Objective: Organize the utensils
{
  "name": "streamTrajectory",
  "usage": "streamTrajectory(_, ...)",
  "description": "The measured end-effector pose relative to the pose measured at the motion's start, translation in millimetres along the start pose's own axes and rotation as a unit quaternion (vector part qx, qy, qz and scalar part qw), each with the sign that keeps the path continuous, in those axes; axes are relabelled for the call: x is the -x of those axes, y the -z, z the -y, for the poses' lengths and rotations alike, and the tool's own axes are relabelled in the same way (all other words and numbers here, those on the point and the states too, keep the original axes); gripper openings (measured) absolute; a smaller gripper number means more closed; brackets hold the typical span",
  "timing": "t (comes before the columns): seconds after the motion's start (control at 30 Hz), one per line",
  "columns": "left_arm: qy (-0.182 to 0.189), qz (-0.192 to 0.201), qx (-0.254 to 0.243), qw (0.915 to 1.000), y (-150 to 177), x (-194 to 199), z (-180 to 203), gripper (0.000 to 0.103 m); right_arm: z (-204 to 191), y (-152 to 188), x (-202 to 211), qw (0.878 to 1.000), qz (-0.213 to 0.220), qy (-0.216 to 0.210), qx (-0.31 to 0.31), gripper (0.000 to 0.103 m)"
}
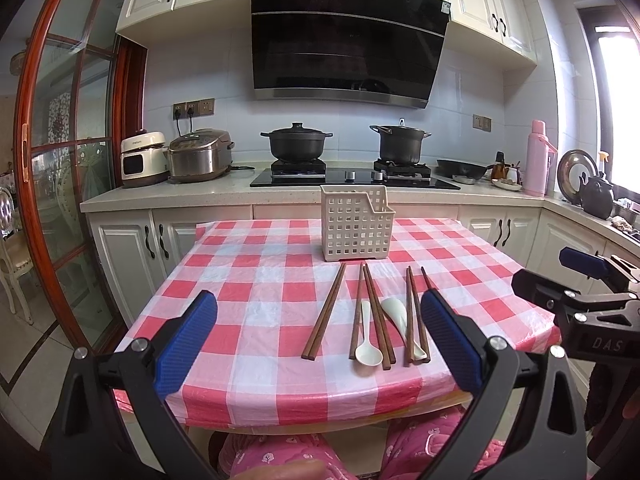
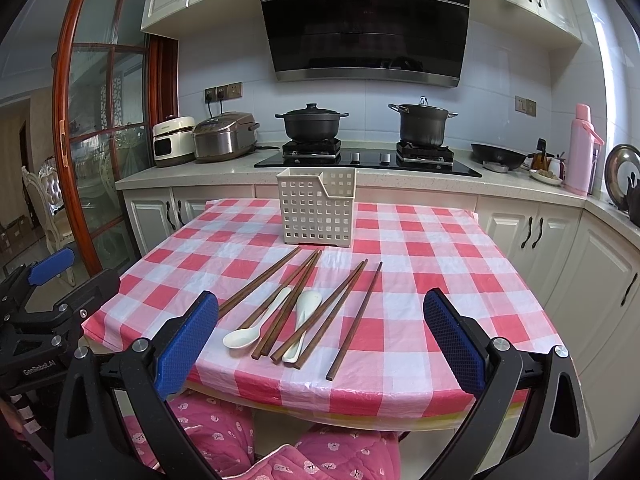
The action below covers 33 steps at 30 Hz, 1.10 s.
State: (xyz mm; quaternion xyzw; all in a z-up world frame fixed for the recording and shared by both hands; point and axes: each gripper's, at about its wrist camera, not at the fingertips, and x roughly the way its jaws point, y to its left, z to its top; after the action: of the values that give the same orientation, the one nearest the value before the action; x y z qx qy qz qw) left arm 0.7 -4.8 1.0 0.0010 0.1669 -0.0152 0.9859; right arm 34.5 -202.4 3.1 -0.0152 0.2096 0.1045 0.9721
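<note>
Worktop (image 1: 248, 280) covered in a red-and-white check cloth. White perforated basket (image 1: 356, 224) stands upright near the far edge, nothing visible inside it.

In front of the basket, toward the near edge: brown chopsticks (image 1: 325, 312) laid roughly parallel, pointing away from the camera, in three loose groups. Leftmost pair lies alone. A white spoon (image 1: 366, 344) lies beside the middle chopsticks (image 1: 374, 312), bowl toward the near edge. A second spoon (image 1: 394, 312), bowl toward the far side, lies against the right chopsticks (image 1: 412, 312); whether its handle passes over or under them cannot be told.

Left tongs (image 1: 318, 344): spread wide, blue pads apart, nothing between them, held above the near edge of the worktop.

Right tongs (image 2: 320, 344): likewise spread, holding nothing, above the near edge; utensils lie ahead of them.

Pink patterned trousers (image 2: 224, 432) show below the worktop edge.
</note>
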Motion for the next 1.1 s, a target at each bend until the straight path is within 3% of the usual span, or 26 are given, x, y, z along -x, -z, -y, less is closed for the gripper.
streamTrajectory(0.7,0.013,-0.004,-0.003,0.9999,1.3,2.4,1.5,0.098,7.6,2.9,-2.6,1.0,-0.005,0.003,-0.012,0.096)
streamTrajectory(1.1,-0.015,-0.038,0.01,0.9991,6.9,-34.6,-13.3,0.098,27.5,5.7,-46.4,0.998,-0.032,0.012,-0.047,0.096)
